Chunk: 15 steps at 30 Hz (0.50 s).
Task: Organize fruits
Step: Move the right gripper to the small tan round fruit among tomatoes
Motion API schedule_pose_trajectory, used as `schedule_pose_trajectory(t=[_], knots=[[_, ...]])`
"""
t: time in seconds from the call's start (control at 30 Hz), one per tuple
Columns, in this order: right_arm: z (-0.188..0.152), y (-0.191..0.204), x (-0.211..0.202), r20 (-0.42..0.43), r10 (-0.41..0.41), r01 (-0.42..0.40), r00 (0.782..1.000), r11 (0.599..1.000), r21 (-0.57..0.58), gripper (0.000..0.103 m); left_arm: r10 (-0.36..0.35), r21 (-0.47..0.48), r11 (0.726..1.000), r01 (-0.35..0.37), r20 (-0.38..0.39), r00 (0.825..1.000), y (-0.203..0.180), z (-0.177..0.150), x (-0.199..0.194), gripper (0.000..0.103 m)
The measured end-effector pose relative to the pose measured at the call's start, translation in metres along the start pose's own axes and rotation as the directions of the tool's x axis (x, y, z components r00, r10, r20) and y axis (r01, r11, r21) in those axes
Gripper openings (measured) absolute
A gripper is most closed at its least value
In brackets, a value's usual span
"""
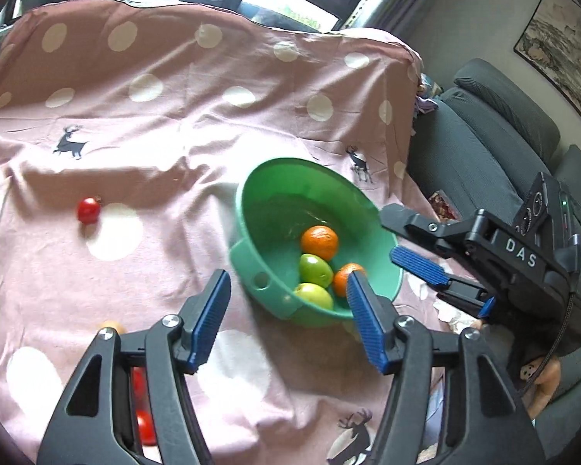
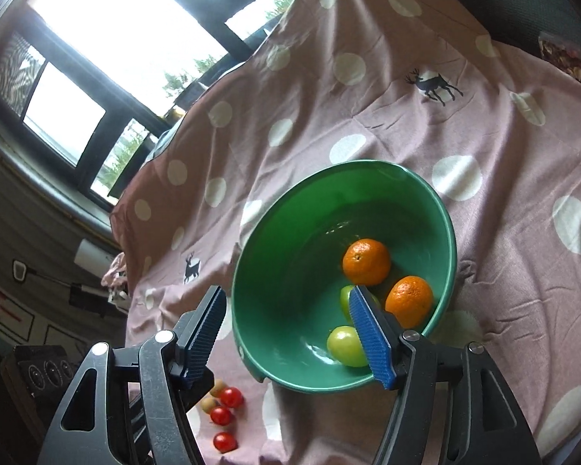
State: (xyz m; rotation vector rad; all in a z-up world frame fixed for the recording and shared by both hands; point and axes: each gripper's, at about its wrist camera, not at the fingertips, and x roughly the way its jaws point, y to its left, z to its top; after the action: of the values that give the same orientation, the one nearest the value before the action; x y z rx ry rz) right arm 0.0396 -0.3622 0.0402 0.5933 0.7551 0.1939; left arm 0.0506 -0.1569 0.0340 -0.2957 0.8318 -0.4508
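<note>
A pink dotted tablecloth (image 1: 174, 124) carries a green bowl (image 1: 275, 193) near its right edge, holding two oranges (image 1: 319, 242) and two green fruits (image 1: 315, 269). Both the left gripper (image 1: 288, 310) and right gripper (image 2: 286, 333) gape wide, empty. Small red fruits (image 2: 231, 397) near the cloth's front edge could roll off if nudged.

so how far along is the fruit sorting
Done: two oranges and two green fruits lie in the green bowl. In hand: nothing; the left gripper and right gripper both have open, empty jaws. Left: small red fruits on the cloth, one alone, three in a cluster.
</note>
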Motion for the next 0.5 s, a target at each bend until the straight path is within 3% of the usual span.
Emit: schedule_pose_trajectory(t=[0.13,0.33,0.5], knots=[[-0.008,0.022,0.01,-0.05,0.018,-0.021,0.999,0.998,-0.063,0.07,0.11,-0.017,0.994,-0.11,0.026,0.994,0.028,-0.009,-0.029,0.066],[-0.026,0.056,0.031,-0.131,0.032,-0.053,0.991,0.986,-0.157,0.07,0.197,-0.053,0.979,-0.197,0.004,0.98,0.074,-0.031,-0.053,0.067],[-0.045,0.079,0.059,-0.249,0.086,-0.132,0.965,0.975,-0.178,0.07,0.206,-0.116,0.97,-0.212,-0.065,0.976,0.109,-0.051,-0.045,0.065]])
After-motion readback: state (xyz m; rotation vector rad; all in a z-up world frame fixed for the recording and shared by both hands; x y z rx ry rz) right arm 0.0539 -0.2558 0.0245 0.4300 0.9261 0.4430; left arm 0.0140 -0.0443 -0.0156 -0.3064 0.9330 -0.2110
